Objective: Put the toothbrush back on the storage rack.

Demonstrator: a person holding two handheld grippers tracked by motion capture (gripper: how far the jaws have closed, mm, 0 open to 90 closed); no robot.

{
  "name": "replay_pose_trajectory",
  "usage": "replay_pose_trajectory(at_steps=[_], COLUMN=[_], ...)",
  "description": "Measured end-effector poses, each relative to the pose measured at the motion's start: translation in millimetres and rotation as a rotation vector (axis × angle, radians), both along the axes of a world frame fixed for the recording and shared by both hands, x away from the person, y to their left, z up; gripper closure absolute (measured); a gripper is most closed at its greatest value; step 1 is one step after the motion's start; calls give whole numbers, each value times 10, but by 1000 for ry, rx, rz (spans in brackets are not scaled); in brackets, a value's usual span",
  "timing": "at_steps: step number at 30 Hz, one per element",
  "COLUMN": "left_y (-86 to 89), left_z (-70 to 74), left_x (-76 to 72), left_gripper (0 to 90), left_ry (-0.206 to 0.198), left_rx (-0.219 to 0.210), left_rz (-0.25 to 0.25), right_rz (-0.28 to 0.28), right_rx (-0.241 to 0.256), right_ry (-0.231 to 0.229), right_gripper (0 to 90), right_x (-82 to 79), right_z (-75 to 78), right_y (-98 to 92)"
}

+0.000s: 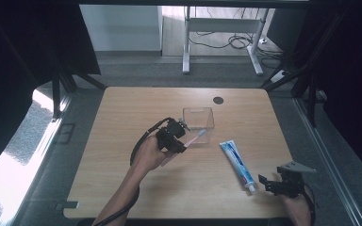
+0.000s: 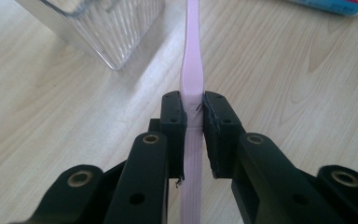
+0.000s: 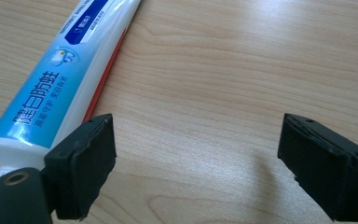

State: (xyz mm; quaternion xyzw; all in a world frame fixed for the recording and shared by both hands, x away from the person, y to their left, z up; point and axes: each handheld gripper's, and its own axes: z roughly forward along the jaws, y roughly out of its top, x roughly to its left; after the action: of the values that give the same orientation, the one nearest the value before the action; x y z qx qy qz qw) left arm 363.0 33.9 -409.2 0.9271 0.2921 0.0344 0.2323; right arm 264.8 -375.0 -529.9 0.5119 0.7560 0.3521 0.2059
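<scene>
While the left gripper [image 2: 193, 116] clamps the toothbrush [image 2: 192, 70] beside the cup [image 1: 199, 123], right fingers [image 3: 86, 163] gape wide; toothpaste [image 1: 237, 162] at four o'clock lies ungrasped.

One toothbrush [image 1: 194, 137], pink, is clamped between the fingers [image 2: 175, 122] of the left gripper [image 1: 178, 136], and one clear box [image 1: 198, 118] stands just beyond those fingers on the one desk [image 1: 122, 169]. One toothpaste tube [image 1: 237, 165] lies with its cap end just beside the fingers [image 3: 81, 163] of the right gripper [image 1: 274, 183], whose jaws stand wide apart around bare wood. That makes two grippers, each held by one hand, and three loose things in all: one brush, one box, one tube.
</scene>
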Motion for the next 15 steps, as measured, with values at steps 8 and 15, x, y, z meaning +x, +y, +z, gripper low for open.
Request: replay_pose_trajectory(at_steps=[8,15], left_y=[12,23], left_z=[148,240], left_x=[70,147], left_gripper=[788,789], left_ry=[-39,-69], left_rx=[-50,-72], left_rz=[30,50], right_rz=[-3,3], right_rx=[4,7], right_ry=[0,4], right_gripper=[7,0], right_x=[8,13], right_z=[-2,-8], right_y=[4,7])
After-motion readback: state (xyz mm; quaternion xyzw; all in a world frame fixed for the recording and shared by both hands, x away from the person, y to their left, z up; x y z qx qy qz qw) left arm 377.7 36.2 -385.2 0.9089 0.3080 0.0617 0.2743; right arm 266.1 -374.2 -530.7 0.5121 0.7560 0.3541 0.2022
